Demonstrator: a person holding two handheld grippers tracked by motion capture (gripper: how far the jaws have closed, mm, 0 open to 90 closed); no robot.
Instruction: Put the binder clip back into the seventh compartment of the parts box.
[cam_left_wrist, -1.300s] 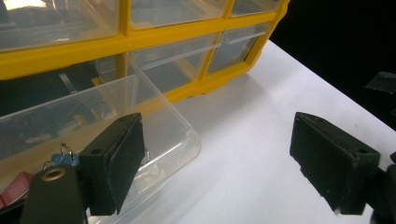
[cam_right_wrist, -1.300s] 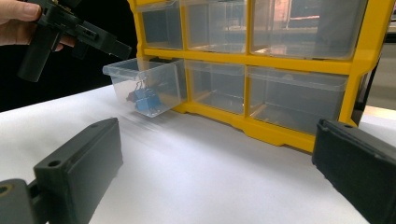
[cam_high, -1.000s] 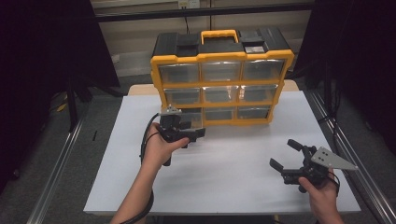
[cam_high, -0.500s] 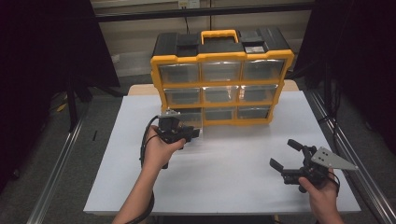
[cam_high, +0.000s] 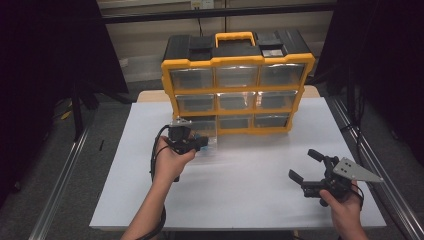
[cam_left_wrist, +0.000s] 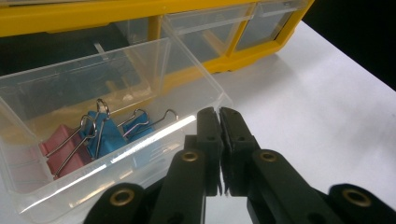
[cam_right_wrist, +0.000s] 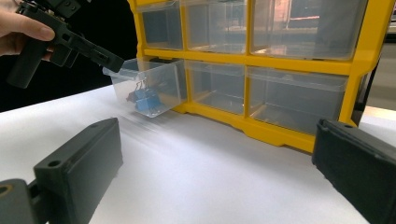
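The left gripper (cam_left_wrist: 219, 116), jaws just closed on the clear drawer's (cam_left_wrist: 116, 140) front rim, stands directly before it; the drawer's long axis runs into the yellow organizer (cam_high: 237, 90).

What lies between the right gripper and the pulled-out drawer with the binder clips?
Only bare white table lies between the right gripper and the drawer, seen in the right gripper view.

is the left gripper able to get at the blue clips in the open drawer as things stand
Probably yes. The left gripper, jaws just closed with nothing between them, sits at the drawer front rim; the blue clips lie uncovered inside, but it must reopen first.
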